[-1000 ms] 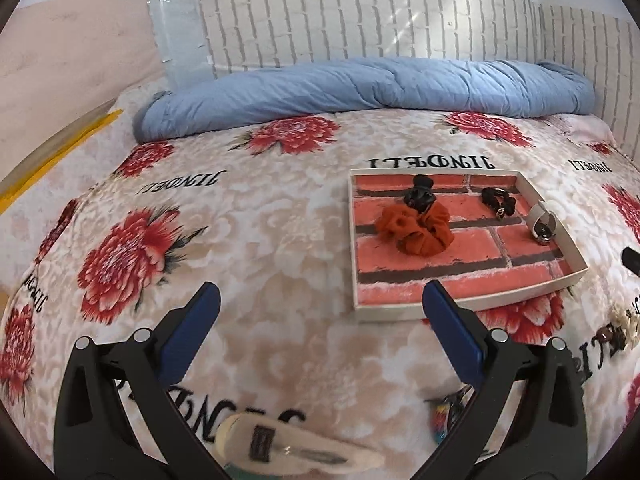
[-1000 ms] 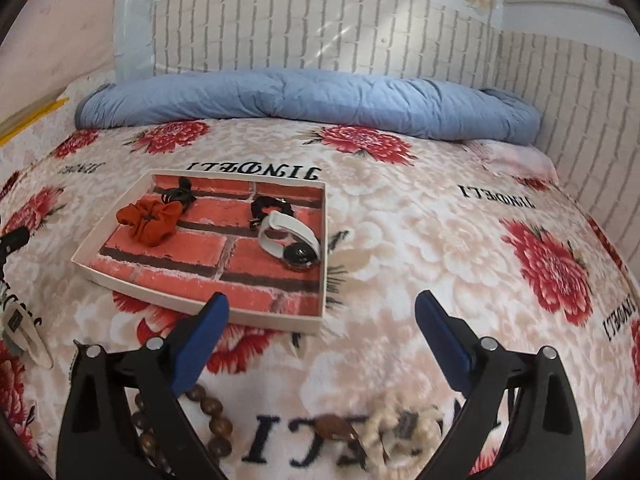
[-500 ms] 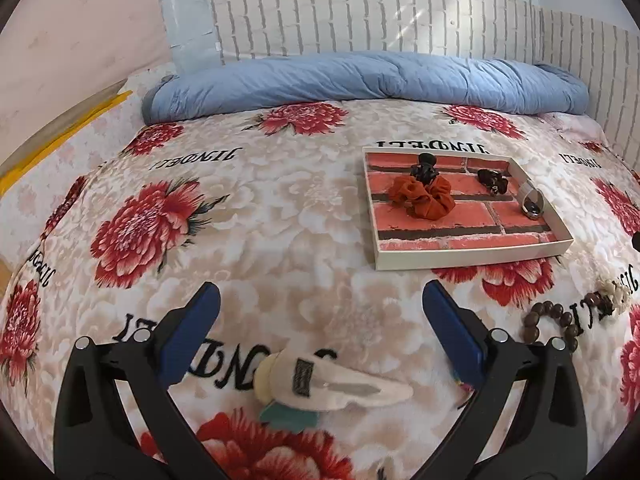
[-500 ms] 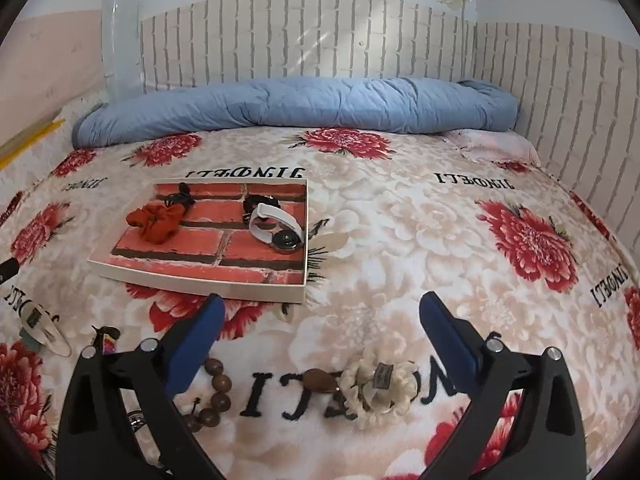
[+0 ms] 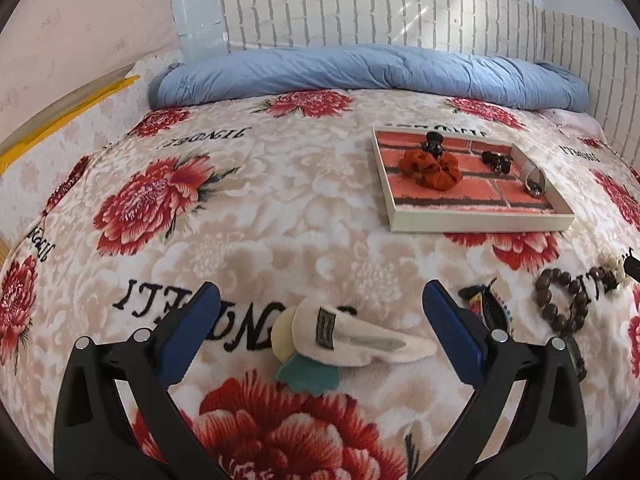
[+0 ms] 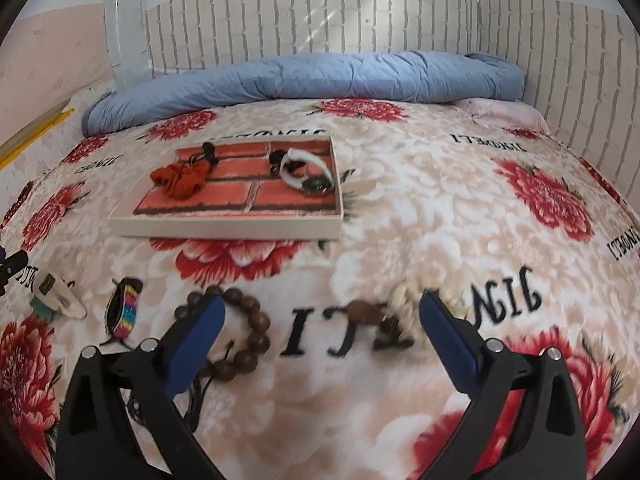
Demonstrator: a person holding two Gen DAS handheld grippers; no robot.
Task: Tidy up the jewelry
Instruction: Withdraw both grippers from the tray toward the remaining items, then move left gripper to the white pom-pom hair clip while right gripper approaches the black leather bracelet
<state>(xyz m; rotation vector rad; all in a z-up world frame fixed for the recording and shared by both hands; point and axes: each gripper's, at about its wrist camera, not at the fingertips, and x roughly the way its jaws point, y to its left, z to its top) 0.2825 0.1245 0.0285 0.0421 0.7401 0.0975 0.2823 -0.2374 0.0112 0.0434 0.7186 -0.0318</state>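
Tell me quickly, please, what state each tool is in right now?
Left tool: open, holding nothing, above the cream hair clip.
Right tool: open, holding nothing.

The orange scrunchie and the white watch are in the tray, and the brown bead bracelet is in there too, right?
Not quite. The orange scrunchie and the white watch are in the tray, but the brown bead bracelet is not. The right wrist view shows it lying on the flowered blanket, in front of the tray, near the rainbow band.
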